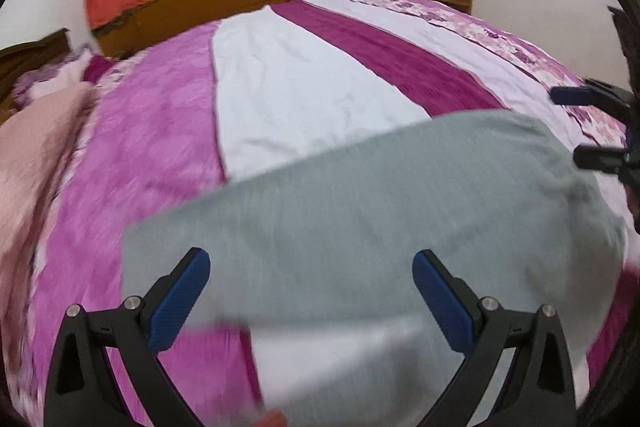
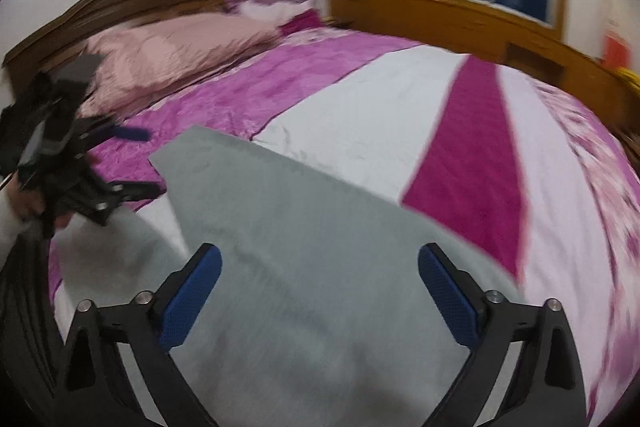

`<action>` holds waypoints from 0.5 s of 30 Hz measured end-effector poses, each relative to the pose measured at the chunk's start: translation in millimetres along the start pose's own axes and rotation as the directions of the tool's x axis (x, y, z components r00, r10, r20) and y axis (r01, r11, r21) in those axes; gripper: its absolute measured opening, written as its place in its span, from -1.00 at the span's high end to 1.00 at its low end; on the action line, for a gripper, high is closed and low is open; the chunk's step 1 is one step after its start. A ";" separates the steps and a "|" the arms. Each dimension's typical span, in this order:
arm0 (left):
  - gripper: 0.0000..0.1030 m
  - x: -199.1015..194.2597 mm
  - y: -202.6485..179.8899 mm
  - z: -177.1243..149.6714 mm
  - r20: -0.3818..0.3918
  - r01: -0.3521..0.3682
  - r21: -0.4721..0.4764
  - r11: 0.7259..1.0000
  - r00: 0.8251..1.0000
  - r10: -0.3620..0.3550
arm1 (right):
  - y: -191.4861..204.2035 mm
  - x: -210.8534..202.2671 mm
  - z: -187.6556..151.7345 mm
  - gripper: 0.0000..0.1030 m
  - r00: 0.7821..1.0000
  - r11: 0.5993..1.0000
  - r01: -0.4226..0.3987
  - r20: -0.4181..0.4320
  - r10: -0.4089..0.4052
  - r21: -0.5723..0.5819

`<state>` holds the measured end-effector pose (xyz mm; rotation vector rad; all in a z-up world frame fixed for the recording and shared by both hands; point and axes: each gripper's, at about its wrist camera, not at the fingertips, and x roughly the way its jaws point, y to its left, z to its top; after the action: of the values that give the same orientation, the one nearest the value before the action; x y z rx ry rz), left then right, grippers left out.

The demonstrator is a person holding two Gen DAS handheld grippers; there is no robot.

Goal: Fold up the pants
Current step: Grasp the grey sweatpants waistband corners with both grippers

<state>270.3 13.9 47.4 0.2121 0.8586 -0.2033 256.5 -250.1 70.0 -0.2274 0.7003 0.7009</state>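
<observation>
Grey pants [image 1: 360,211] flat on bed (blurred).

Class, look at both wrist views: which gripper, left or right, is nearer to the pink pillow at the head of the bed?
Left. The left gripper hovers at the pants' end toward the pink pillow; the right gripper is at the opposite end, farther away.

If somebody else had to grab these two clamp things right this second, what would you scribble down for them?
Left gripper: open, nothing in it, held above the near edge of the grey pants.
Right gripper: open, empty, also above the pants.
Pants: lying flat on the bed cover, apparently already folded lengthwise into one long strip that runs across the pink, white and magenta stripes. The pillow is up by the headboard, clear of them.
Done: seemingly that first fold; pants released.
Left: probably fold the strip end to end, then smooth it. The pictures are blurred, so check the edges first.
</observation>
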 end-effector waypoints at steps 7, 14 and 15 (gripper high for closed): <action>-1.00 102.0 12.7 59.2 -0.085 0.050 0.135 0.990 0.996 -0.039 | -39.6 121.6 47.7 -0.63 0.973 0.985 -0.143 -0.196 0.122 -0.098; -0.64 159.2 31.1 50.2 -0.237 0.247 0.142 0.959 0.949 -0.209 | -85.3 188.5 33.1 -0.22 0.905 0.975 -0.221 -0.378 0.196 -0.025; -0.68 161.3 32.3 49.1 -0.227 0.253 0.161 0.954 0.950 -0.213 | -87.3 189.4 31.1 -0.20 0.900 0.972 -0.233 -0.383 0.208 -0.021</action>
<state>417.1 17.1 -41.7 0.3125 1.0735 -0.4932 434.1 -205.5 -34.4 -0.3540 1.0859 0.9107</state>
